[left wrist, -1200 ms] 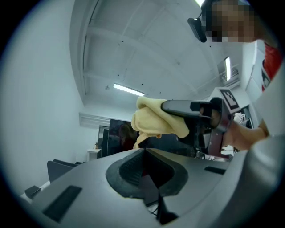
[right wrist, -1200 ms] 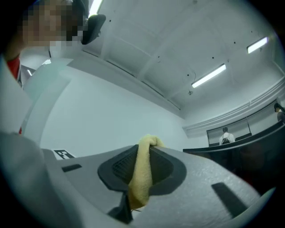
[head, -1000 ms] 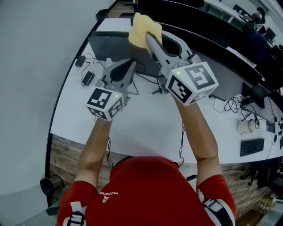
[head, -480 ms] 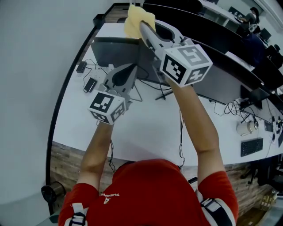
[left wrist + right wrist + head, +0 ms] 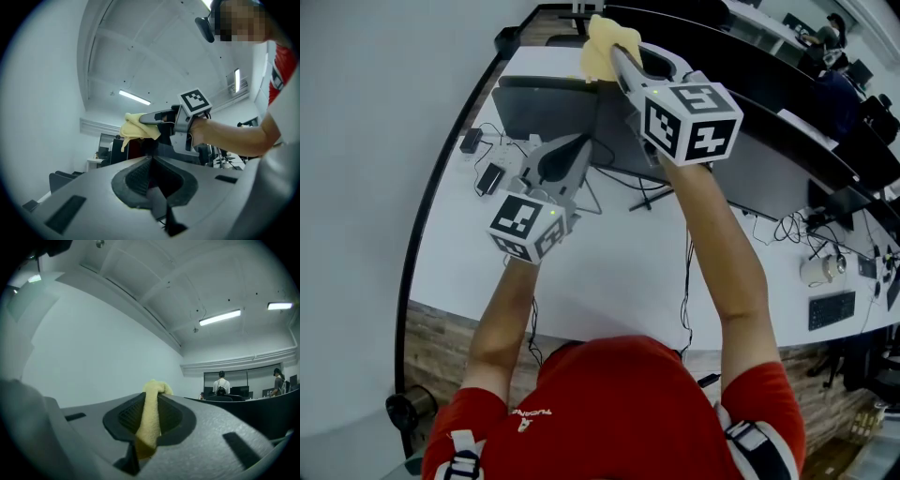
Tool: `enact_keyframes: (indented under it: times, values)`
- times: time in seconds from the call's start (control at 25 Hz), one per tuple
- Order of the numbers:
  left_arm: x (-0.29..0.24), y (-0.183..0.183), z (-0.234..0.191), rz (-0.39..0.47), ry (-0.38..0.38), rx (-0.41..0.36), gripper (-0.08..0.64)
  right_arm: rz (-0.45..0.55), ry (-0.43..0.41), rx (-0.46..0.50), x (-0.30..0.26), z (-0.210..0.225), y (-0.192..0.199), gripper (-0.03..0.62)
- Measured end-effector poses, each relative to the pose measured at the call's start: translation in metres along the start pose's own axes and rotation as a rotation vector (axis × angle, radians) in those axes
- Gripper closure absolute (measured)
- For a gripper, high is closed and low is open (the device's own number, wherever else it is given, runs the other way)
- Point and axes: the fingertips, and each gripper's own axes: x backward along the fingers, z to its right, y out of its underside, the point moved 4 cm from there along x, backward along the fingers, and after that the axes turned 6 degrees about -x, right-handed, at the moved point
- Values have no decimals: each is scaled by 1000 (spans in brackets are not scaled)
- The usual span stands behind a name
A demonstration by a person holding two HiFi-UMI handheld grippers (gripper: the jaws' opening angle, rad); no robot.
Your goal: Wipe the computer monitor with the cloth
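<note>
The dark monitor point(image 5: 539, 111) stands at the back left of the white desk point(image 5: 609, 272). My right gripper point(image 5: 614, 58) is shut on a yellow cloth point(image 5: 602, 42), held at the monitor's top edge near its right end. In the right gripper view the cloth point(image 5: 151, 423) runs between the jaws of the right gripper point(image 5: 152, 397) and bulges past their tips. My left gripper point(image 5: 581, 141) is lower, in front of the monitor's lower part, shut with nothing in it. In the left gripper view the left gripper point(image 5: 151, 159) points up at the cloth point(image 5: 136, 131).
Cables and power adapters point(image 5: 487, 173) lie on the desk left of the monitor's stand. A second, larger monitor point(image 5: 778, 178) stands to the right, with a keyboard point(image 5: 834, 311) further right. A grey wall point(image 5: 366, 187) borders the desk's left side. People point(image 5: 221, 383) stand far behind.
The right gripper lifted the cloth from the monitor's upper face to its top edge, then shifted slightly right. The left gripper has hardly moved.
</note>
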Motion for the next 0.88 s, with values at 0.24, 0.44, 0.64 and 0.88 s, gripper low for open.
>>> enact_keyframes:
  times: [0.24, 0.44, 0.64, 0.88]
  values:
    - [-6, 3, 12, -1, 16, 6, 551, -26, 35, 7, 16, 17, 1, 532]
    - [-16, 1, 28, 3, 29, 4, 551, -31, 58, 5, 37, 34, 2, 534]
    - [-24, -1, 50, -2, 41, -3, 551, -28, 77, 1, 65, 54, 2, 532]
    - [-37, -2, 79, -11, 53, -11, 551, -28, 98, -1, 100, 82, 3, 532]
